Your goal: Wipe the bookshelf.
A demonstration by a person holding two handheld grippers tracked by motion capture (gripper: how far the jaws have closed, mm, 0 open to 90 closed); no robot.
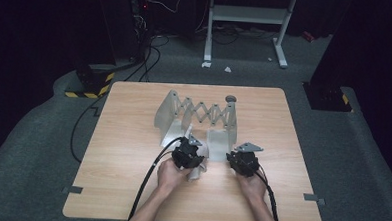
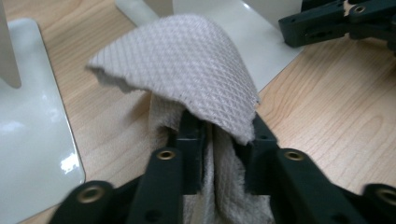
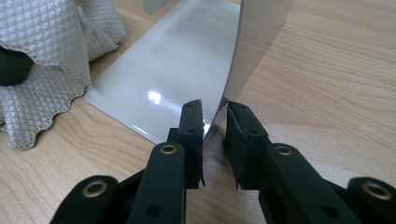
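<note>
Cloth (image 2: pixel 187 70) draped over left tongs (image 2: pixel 219 135), folds between loosened jaws; right tongs (image 3: pixel 214 140) beside cloth, clasping rack (image 3: pixel 252 42) upright panel.

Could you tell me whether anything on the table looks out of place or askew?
The cloth is the odd thing: it lies bunched and folded over the left tool, a flap arching over the jaw tips instead of lying flat. The rack stands upright, and the right tool straddles its end plate's edge.
</note>
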